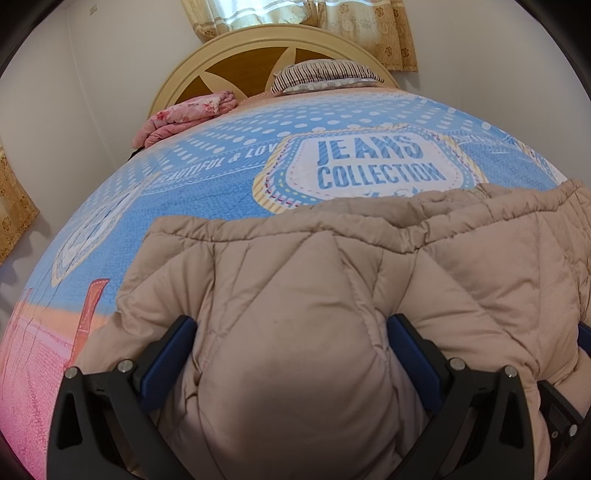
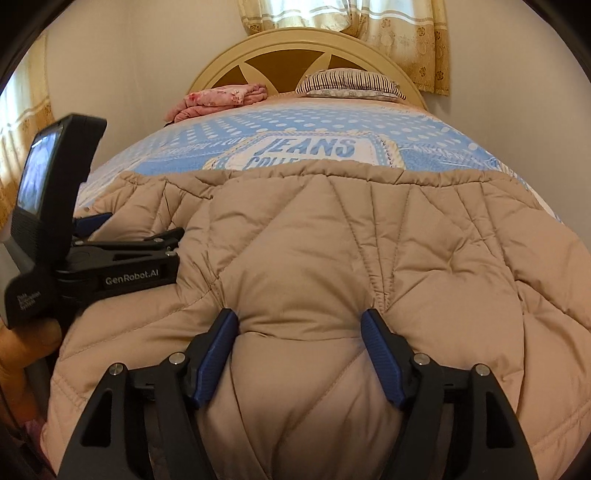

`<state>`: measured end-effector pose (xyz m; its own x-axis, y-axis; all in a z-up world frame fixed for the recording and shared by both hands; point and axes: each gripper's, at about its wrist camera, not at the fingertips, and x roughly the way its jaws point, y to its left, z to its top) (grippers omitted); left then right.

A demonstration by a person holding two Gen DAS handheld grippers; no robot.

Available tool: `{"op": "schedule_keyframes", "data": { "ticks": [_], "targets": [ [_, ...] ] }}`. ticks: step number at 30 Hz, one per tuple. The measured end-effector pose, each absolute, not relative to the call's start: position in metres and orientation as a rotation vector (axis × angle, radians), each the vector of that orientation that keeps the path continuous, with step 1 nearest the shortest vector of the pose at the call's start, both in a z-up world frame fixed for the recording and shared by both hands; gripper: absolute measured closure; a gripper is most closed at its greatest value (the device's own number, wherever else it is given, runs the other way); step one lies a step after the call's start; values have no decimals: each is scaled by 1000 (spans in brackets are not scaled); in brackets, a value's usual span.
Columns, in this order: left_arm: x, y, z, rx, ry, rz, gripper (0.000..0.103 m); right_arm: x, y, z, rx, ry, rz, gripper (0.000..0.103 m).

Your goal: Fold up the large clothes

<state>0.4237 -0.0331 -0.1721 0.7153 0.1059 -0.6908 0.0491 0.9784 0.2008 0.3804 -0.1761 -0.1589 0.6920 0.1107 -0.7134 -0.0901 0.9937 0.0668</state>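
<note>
The beige quilted coat (image 2: 332,251) lies crosswise on the bed (image 2: 332,122), hem edge toward the headboard (image 2: 280,48). Left tool (image 1: 291,332) and right tool (image 2: 299,325) each clamp a puffy fold.

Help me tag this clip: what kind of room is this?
A bedroom, most likely: a bed with a headboard, a pillow at its head, and curtains behind.
</note>
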Motion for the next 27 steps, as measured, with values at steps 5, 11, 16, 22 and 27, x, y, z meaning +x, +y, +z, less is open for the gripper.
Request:
{"op": "schedule_keyframes", "data": {
  "ticks": [5,11,16,22,27],
  "targets": [
    [424,-33,-172,213,775,32,0,382,-174,-162,21,809,111,32],
    [419,-25,-166,185,796,7,0,382,-175,-164,27,813,114,32],
    [370,1,-132,173,766,-6,0,382,-174,-167,25,820,112,32],
    [274,66,-102,175,700,73,0,384,-170,-166,1,823,99,31],
    [221,114,-121,34,765,137,0,374,-168,-157,-21,813,80,31]
  ]
}}
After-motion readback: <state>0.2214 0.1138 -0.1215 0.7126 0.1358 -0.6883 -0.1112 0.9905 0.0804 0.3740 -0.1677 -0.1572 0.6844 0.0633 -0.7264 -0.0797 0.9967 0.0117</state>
